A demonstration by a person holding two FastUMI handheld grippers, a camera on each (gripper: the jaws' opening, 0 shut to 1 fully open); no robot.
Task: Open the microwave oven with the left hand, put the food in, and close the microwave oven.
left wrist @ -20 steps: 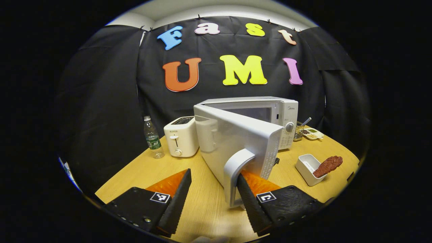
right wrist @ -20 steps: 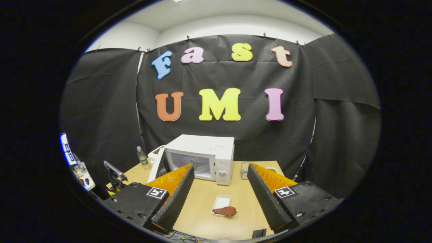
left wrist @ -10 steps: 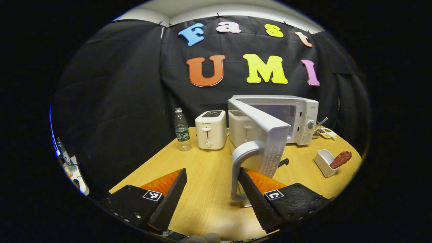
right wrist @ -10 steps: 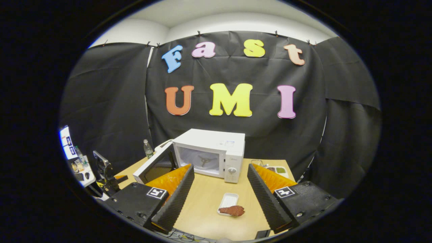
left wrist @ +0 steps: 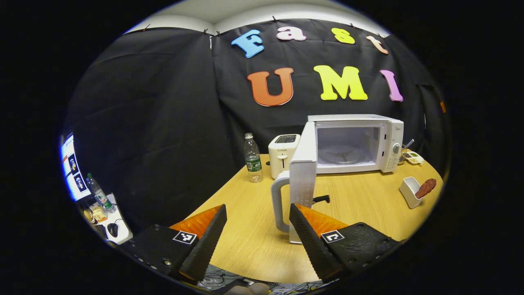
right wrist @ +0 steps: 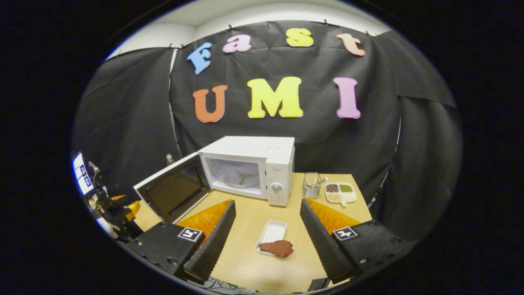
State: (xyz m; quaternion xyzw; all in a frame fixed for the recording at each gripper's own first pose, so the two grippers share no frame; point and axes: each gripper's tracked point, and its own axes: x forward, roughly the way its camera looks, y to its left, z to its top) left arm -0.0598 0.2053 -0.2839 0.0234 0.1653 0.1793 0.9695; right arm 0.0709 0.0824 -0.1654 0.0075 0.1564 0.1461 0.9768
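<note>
The white microwave (left wrist: 352, 143) stands at the back of the wooden table (left wrist: 360, 205) with its cavity showing. Its door (left wrist: 305, 164) is swung wide and stands edge-on to me. My left gripper (left wrist: 257, 207) is open, and the door's grey handle (left wrist: 278, 205) sits between its fingers, close to the right fingertip (left wrist: 295, 211). A brown piece of food (right wrist: 277, 247) lies over the near end of a white tray (right wrist: 272, 231). My right gripper (right wrist: 267, 203) hangs open above and in front of it, holding nothing. The right gripper view also shows the microwave (right wrist: 249, 162) and the door (right wrist: 174, 190).
A white toaster (left wrist: 282, 157) and a water bottle (left wrist: 253, 157) stand left of the microwave. Right of it are a wire basket (right wrist: 312, 186) and a sectioned dish (right wrist: 339, 191). A side table with small items (left wrist: 98, 205) stands off the table's left edge.
The door has swung from half open to wide open as my left gripper pulled the handle back and to the left. My right gripper has come lower, towards the tray.
</note>
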